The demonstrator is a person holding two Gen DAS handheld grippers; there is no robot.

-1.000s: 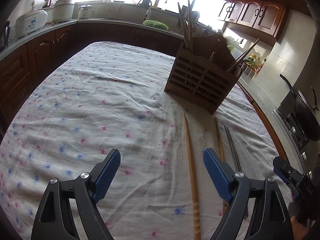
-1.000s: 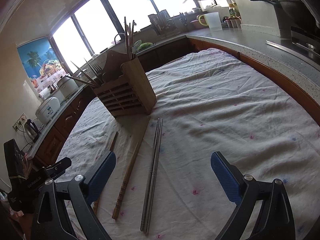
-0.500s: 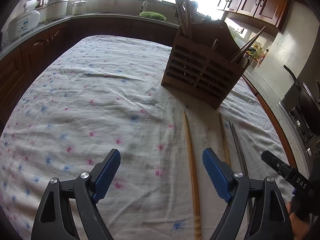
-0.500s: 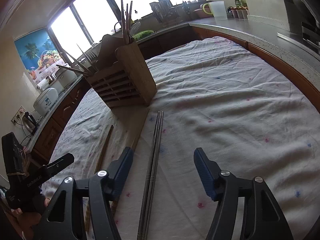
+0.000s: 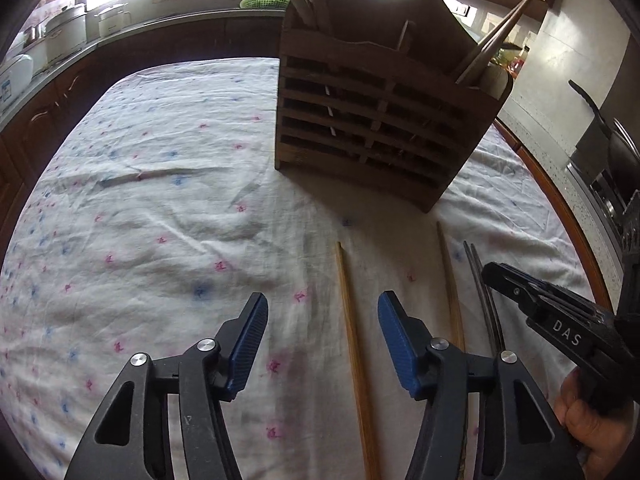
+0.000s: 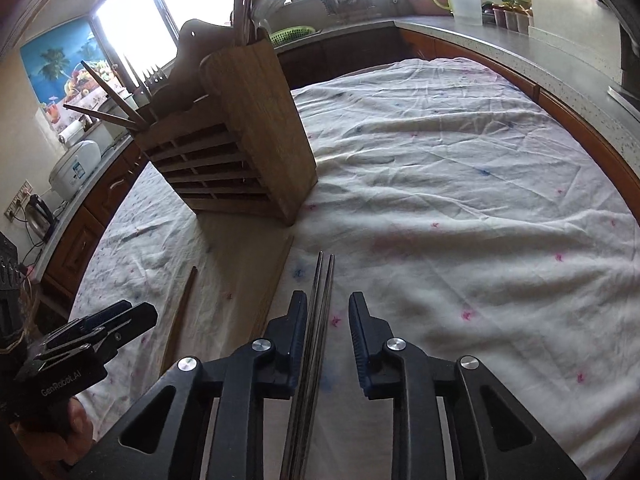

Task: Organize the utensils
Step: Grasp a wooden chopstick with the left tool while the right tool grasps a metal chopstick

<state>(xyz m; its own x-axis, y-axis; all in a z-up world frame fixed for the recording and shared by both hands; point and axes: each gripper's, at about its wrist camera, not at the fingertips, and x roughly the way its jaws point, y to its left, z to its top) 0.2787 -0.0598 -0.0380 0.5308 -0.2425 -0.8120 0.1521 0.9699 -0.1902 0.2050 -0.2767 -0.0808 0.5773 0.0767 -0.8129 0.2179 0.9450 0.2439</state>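
The metal chopsticks (image 6: 316,320) lie on the tablecloth (image 6: 460,200) before the wooden holder (image 6: 240,140) — now between the right gripper (image 6: 326,336), whose jaws have just been closing, not yet clamped. The left gripper (image 5: 320,344), also narrowing, straddles a wooden chopstick (image 5: 352,340) — pickup appears imminent.

The left gripper (image 5: 322,338) pointed down at a slant, and its jaws had just been closing but stood apart, the blue pads (image 5: 394,340) pressing on nothing. The right gripper (image 6: 327,330) also tilted down; its jaws had just been closing to a narrow gap. A hand (image 5: 590,426) held the right gripper's handle.
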